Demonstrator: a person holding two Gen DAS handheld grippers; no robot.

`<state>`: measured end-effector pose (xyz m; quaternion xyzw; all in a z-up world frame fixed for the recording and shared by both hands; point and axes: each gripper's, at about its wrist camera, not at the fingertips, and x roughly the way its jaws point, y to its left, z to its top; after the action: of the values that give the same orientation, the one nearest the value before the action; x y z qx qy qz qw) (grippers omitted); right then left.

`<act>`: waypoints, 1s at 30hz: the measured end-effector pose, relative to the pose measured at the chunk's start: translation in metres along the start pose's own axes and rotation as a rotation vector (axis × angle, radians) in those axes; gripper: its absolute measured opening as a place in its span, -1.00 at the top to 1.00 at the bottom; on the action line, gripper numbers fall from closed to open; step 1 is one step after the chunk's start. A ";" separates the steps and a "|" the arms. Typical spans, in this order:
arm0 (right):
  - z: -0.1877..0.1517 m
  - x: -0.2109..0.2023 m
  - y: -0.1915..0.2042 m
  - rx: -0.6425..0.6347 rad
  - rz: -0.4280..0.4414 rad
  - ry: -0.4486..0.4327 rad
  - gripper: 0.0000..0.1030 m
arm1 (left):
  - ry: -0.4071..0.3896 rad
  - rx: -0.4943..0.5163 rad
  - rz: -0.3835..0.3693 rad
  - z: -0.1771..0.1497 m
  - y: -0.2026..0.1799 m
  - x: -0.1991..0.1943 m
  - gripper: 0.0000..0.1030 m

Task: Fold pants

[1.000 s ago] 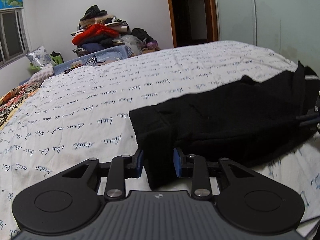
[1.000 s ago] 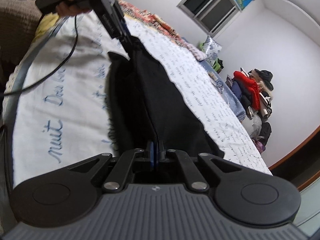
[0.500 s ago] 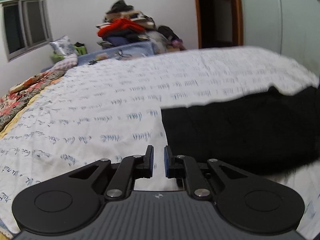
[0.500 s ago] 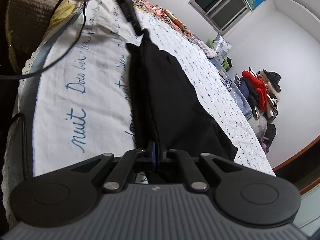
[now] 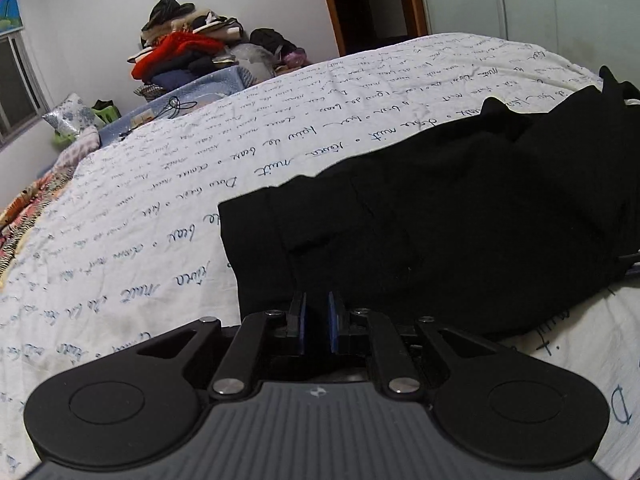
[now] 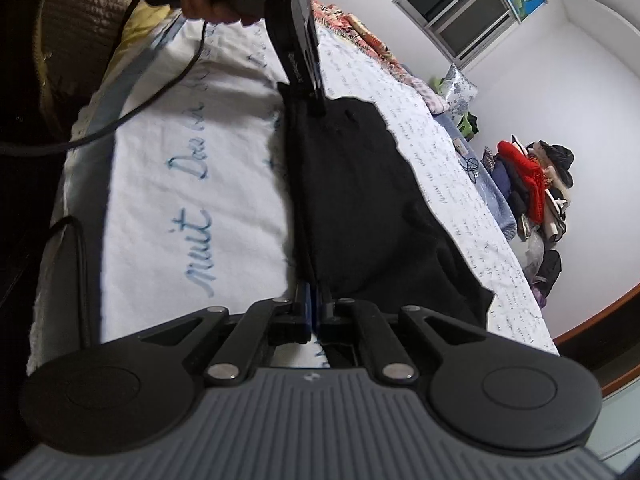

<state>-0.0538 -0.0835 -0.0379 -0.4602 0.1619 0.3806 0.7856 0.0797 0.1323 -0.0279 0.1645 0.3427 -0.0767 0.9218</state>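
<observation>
Lying folded on a white bedsheet (image 5: 120, 216) printed with blue handwriting: black pants (image 5: 460, 220), stretched between two grippers at the near edge of the bed. Left gripper (image 5: 316, 312): blue pads drawn close together, pinching the pants' edge near one end. Right gripper (image 6: 314, 300): pads pressed together on the hem at the opposite end. Farther back: floral pillow (image 5: 66, 118), piled clothes (image 5: 188, 56) against the wall, window (image 6: 460, 12), wooden door frame (image 5: 332, 4).
</observation>
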 end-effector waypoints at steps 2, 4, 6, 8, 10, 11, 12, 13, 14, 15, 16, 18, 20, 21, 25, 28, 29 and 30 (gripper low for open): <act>-0.002 0.002 0.000 0.008 -0.006 0.001 0.89 | -0.007 0.003 0.000 0.007 -0.003 -0.005 0.79; -0.001 -0.004 -0.006 0.034 -0.004 -0.008 0.87 | -0.039 0.028 -0.001 0.014 -0.010 -0.013 0.79; -0.002 -0.016 -0.015 0.072 0.000 -0.026 0.95 | -0.075 0.058 -0.018 0.022 -0.022 -0.018 0.77; -0.006 -0.027 -0.032 0.150 -0.043 -0.034 0.94 | -0.093 0.068 -0.069 0.030 -0.036 -0.019 0.72; -0.015 -0.028 -0.049 0.243 -0.092 -0.019 0.92 | -0.101 0.084 -0.129 0.036 -0.054 -0.015 0.71; -0.020 -0.025 -0.055 0.281 -0.111 -0.001 0.89 | -0.098 0.096 -0.149 0.038 -0.063 -0.011 0.71; -0.025 -0.020 -0.060 0.316 -0.109 0.027 0.88 | -0.091 0.107 -0.163 0.039 -0.073 -0.008 0.71; -0.030 -0.014 -0.063 0.350 -0.085 0.066 0.86 | -0.087 0.118 -0.178 0.041 -0.082 -0.007 0.71; -0.036 -0.007 -0.062 0.377 -0.038 0.111 0.88 | -0.092 0.130 -0.199 0.042 -0.090 -0.007 0.71; -0.039 -0.007 -0.059 0.372 -0.021 0.124 0.88 | -0.103 0.142 -0.219 0.043 -0.098 -0.009 0.71; -0.038 -0.014 -0.055 0.350 -0.017 0.114 0.90 | -0.116 0.154 -0.239 0.044 -0.106 -0.012 0.71; -0.039 -0.033 -0.060 0.383 0.008 0.100 0.83 | -0.143 0.180 -0.274 0.046 -0.121 -0.017 0.71; -0.049 -0.059 -0.074 0.499 0.020 0.065 0.68 | -0.160 0.195 -0.314 0.050 -0.137 -0.021 0.70; -0.055 -0.072 -0.080 0.539 0.011 0.059 0.68 | -0.162 0.201 -0.342 0.052 -0.145 -0.021 0.62; -0.079 -0.130 -0.103 0.671 -0.055 0.048 0.68 | -0.192 0.243 -0.429 0.063 -0.174 -0.023 0.20; -0.102 -0.169 -0.126 0.808 -0.168 -0.024 0.41 | -0.232 0.287 -0.465 0.066 -0.200 -0.025 0.07; -0.111 -0.176 -0.135 0.872 -0.223 -0.045 0.27 | -0.237 0.301 -0.479 0.068 -0.210 -0.024 0.07; -0.122 -0.177 -0.143 0.920 -0.280 -0.046 0.09 | -0.238 0.309 -0.489 0.070 -0.218 -0.024 0.07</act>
<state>-0.0520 -0.3073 0.0907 -0.0736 0.2326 0.1697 0.9548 0.0490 -0.0958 -0.0172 0.2054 0.2460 -0.3660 0.8737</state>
